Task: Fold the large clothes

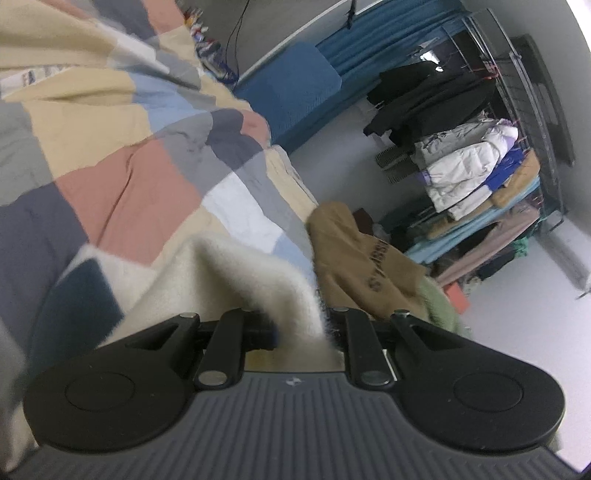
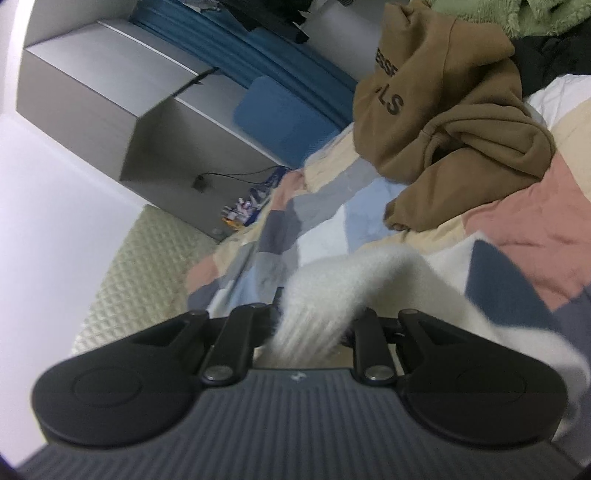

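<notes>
1. Nearest the left wrist camera, the left tongs (image 1: pixel 301 332) are clamped on a bunch of the cream fleece garment (image 1: pixel 236 280). The fabric rises from between the arms and spreads forward onto the bed.
2. Nearest the right wrist camera, the right tongs (image 2: pixel 314 328) have a ribbed cream edge of the same garment (image 2: pixel 325 291) bunched between their arms. The fingertips are hidden under the cloth, so I judge they are pinching it rather than standing apart.
3. Just beyond both tongs the garment, with a dark blue patch (image 1: pixel 83 295) on it, lies on the patchwork quilt (image 1: pixel 122 184) that covers the bed.
4. Further along the quilt sits a crumpled brown hoodie (image 2: pixel 454 110), apart from the cream piece, with a green fleece (image 2: pixel 535 18) behind it. These look like clothes waiting their turn.
5. Farthest off, a rack of hanging jackets (image 1: pixel 469 173) stands against the wall beside blue curtains (image 1: pixel 388 48).
6. Judged step: the cream garment is held at two points, mid-fold or being carried into position, with no neat fold visible yet.
7. The next move calls for keeping both grips tight and level, drawing the held edge over the body of the garment, and laying it flat without dragging the quilt.
</notes>
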`<action>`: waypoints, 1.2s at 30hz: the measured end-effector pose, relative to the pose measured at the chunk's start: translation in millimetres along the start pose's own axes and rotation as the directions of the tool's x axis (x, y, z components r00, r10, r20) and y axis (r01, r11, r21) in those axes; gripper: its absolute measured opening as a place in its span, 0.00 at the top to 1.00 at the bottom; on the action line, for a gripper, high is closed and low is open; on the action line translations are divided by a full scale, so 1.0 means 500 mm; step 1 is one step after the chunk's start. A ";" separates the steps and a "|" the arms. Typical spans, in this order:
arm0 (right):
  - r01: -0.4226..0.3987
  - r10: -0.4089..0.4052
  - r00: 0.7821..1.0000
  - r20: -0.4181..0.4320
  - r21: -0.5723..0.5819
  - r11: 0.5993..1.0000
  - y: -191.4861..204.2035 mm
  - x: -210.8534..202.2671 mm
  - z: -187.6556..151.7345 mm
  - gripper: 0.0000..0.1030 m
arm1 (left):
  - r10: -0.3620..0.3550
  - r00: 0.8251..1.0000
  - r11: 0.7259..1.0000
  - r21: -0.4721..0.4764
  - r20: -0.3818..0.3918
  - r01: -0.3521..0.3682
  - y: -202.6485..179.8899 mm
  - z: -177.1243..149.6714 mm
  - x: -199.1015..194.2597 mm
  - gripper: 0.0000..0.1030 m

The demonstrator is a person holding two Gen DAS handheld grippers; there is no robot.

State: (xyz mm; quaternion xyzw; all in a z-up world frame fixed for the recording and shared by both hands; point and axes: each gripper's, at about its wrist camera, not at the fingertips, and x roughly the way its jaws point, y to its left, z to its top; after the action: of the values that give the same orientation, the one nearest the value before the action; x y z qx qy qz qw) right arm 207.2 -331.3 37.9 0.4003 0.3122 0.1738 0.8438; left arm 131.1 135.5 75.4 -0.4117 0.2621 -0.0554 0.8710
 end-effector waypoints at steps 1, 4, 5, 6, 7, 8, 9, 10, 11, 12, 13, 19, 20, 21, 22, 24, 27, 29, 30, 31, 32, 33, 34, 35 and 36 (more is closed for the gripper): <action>0.005 -0.005 1.000 0.002 -0.012 1.000 -0.013 0.019 -0.001 0.80 | 0.011 1.000 1.000 0.020 0.009 -0.012 0.010 -0.007 0.025 0.83; 0.041 -0.042 0.999 -0.018 -0.021 0.999 -0.056 0.072 -0.010 0.80 | 0.057 0.998 0.998 0.033 0.003 -0.057 0.056 -0.024 0.107 0.83; 0.048 -0.048 0.999 -0.025 -0.029 0.998 -0.066 0.087 -0.012 0.80 | 0.064 0.998 0.997 0.036 -0.002 -0.064 0.070 -0.025 0.128 0.83; 0.055 -0.056 0.998 -0.029 -0.048 0.997 -0.079 0.104 -0.016 0.80 | 0.069 0.998 0.997 0.040 -0.010 -0.068 0.086 -0.026 0.150 0.83; 0.066 -0.068 0.997 -0.033 -0.054 0.996 -0.088 0.119 -0.019 0.80 | 0.080 0.997 0.996 0.036 -0.024 -0.079 0.102 -0.024 0.175 0.83; 0.079 -0.081 0.996 -0.044 -0.048 0.996 -0.102 0.136 -0.021 0.80 | 0.091 0.995 0.996 0.028 -0.036 -0.090 0.117 -0.025 0.198 0.83; 0.089 -0.091 0.994 -0.053 -0.037 0.995 -0.112 0.149 -0.022 0.79 | 0.098 0.994 0.995 0.030 -0.045 -0.097 0.127 -0.025 0.219 0.83; 0.104 -0.105 0.993 -0.056 -0.024 0.994 -0.122 0.165 -0.023 0.79 | 0.105 0.993 0.994 0.044 -0.048 -0.103 0.135 -0.026 0.237 0.83; 0.122 -0.123 0.991 -0.047 -0.023 0.992 -0.129 0.179 -0.024 0.79 | 0.117 0.992 0.992 0.054 -0.047 -0.114 0.143 -0.027 0.257 0.83; 0.141 -0.143 0.989 -0.039 -0.034 0.989 -0.134 0.195 -0.026 0.79 | 0.129 0.990 0.991 0.052 -0.049 -0.126 0.156 -0.027 0.272 0.83; 0.158 -0.159 0.986 -0.043 -0.038 0.987 -0.140 0.214 -0.029 0.78 | 0.140 0.989 0.989 0.050 -0.052 -0.138 0.166 -0.025 0.284 0.83; 0.131 -0.131 0.989 -0.075 -0.005 0.991 -0.168 0.251 -0.025 0.75 | 0.121 0.992 0.992 0.039 -0.049 -0.119 0.191 -0.014 0.305 0.83; 0.123 -0.123 0.989 -0.077 -0.003 0.992 -0.166 0.249 -0.025 0.72 | 0.119 0.992 0.992 0.046 -0.050 -0.117 0.184 -0.020 0.289 0.83; 0.112 -0.112 0.991 -0.079 -0.004 0.994 -0.164 0.245 -0.025 0.64 | 0.117 0.992 0.992 0.059 -0.053 -0.114 0.179 -0.023 0.280 0.82; 0.093 -0.093 0.992 -0.081 -0.005 0.996 -0.159 0.240 -0.026 0.48 | 0.111 0.992 0.991 0.081 -0.061 -0.106 0.173 -0.026 0.276 0.81; 0.033 -0.034 0.996 -0.081 -0.018 0.999 -0.143 0.226 -0.030 0.28 | 0.110 0.992 0.988 0.117 -0.063 -0.102 0.161 -0.034 0.258 0.74; -0.046 0.042 0.996 -0.080 -0.056 0.997 -0.107 0.196 -0.036 0.25 | 0.089 0.994 0.987 0.142 -0.065 -0.079 0.147 -0.042 0.226 0.48; -0.093 0.087 0.993 -0.077 -0.085 0.992 -0.083 0.168 -0.042 0.25 | 0.090 0.996 0.980 0.183 -0.024 -0.084 0.133 -0.047 0.191 0.36; -0.108 0.100 0.992 -0.074 -0.110 0.988 -0.069 0.151 -0.047 0.25 | 0.089 0.996 0.975 0.203 -0.004 -0.086 0.126 -0.049 0.173 0.34; -0.110 0.101 0.992 -0.072 -0.137 0.984 -0.058 0.137 -0.052 0.25 | 0.081 0.997 0.972 0.220 0.000 -0.079 0.120 -0.050 0.157 0.34; -0.102 0.092 0.993 -0.068 -0.168 0.980 -0.047 0.124 -0.057 0.25 | 0.075 0.997 0.968 0.239 -0.004 -0.072 0.115 -0.052 0.144 0.34; -0.084 0.073 0.995 -0.063 -0.199 0.976 -0.038 0.112 -0.064 0.25 | 0.083 0.997 0.963 0.259 0.000 -0.080 0.109 -0.053 0.132 0.34; -0.056 0.044 0.997 -0.058 -0.225 0.973 -0.033 0.101 -0.072 0.25 | 0.102 0.995 0.954 0.282 0.008 -0.100 0.104 -0.055 0.122 0.34; -0.029 0.016 0.998 -0.057 -0.238 0.971 -0.034 0.094 -0.076 0.25 | 0.127 0.992 0.941 0.315 0.013 -0.125 0.097 -0.058 0.116 0.34; 0.005 -0.019 0.998 -0.054 -0.249 0.969 -0.036 0.090 -0.081 0.25 | 0.145 0.989 0.928 0.346 0.007 -0.139 0.094 -0.061 0.116 0.34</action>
State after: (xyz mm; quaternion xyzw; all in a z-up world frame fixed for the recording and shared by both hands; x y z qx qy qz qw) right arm 214.7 -294.9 -13.1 0.2845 0.3139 0.2179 0.8792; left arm 159.9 127.3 0.7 -0.2319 0.2855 -0.0413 0.9290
